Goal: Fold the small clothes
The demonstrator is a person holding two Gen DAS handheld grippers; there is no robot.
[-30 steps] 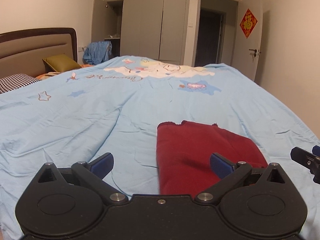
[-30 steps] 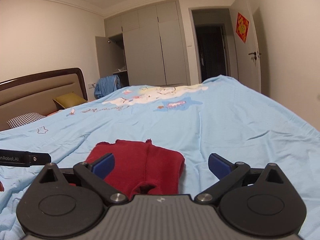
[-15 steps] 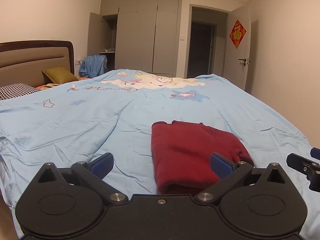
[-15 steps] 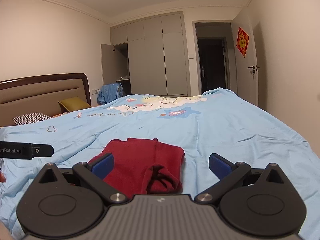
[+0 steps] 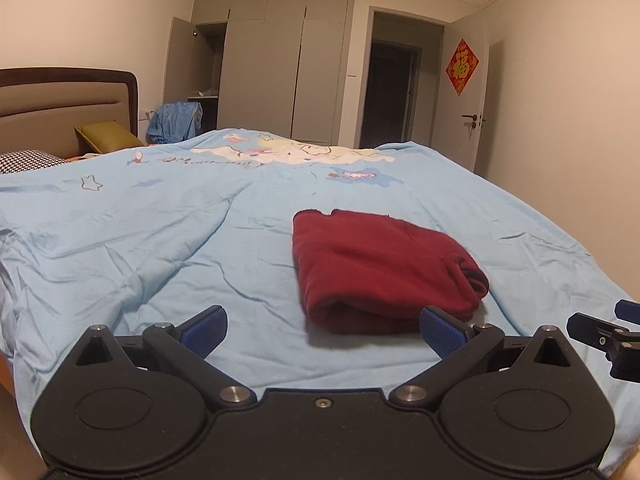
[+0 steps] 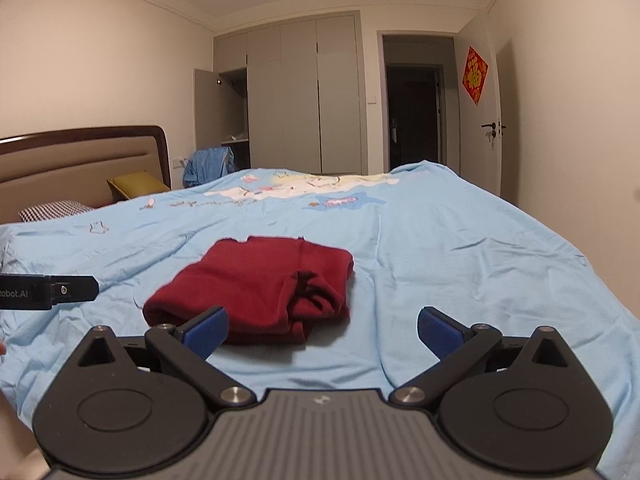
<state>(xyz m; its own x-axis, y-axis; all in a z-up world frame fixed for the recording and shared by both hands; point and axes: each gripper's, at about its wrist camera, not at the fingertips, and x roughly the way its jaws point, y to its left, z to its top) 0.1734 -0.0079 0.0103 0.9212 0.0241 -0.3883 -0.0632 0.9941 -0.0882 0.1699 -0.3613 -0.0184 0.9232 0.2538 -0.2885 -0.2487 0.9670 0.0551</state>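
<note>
A: Left wrist view first. What lies there?

B: A dark red garment [image 5: 380, 268], soft and thick like fleece, folded into a squarish bundle with a rolled near edge. It lies on the bed's pale blue quilt [image 5: 160, 240], a smooth cotton-looking cover, creased, printed with stars and a cartoon patch farther back.

A: And the left gripper [image 5: 322, 326]?

B: Its jaws stand wide apart and hold nothing. Blue ribbed pads [image 5: 202, 326] sit on black linkages. The garment lies just beyond them, toward the right pad. A tip of the other gripper shows at the right edge.

A: Now the right wrist view.

B: The same garment [image 6: 256, 284] lies ahead and to the left, its open folded layers bunched on the near right corner. The right gripper [image 6: 322, 328] has its jaws spread too, empty; the left pad [image 6: 206, 328] overlaps the garment's near edge in the picture, though I cannot tell whether they touch. The quilt [image 6: 460, 260] ripples around it. Behind stand a padded headboard [image 6: 80, 160] with a dark rounded frame and flat grey wardrobe [image 6: 304, 96] doors.
</note>
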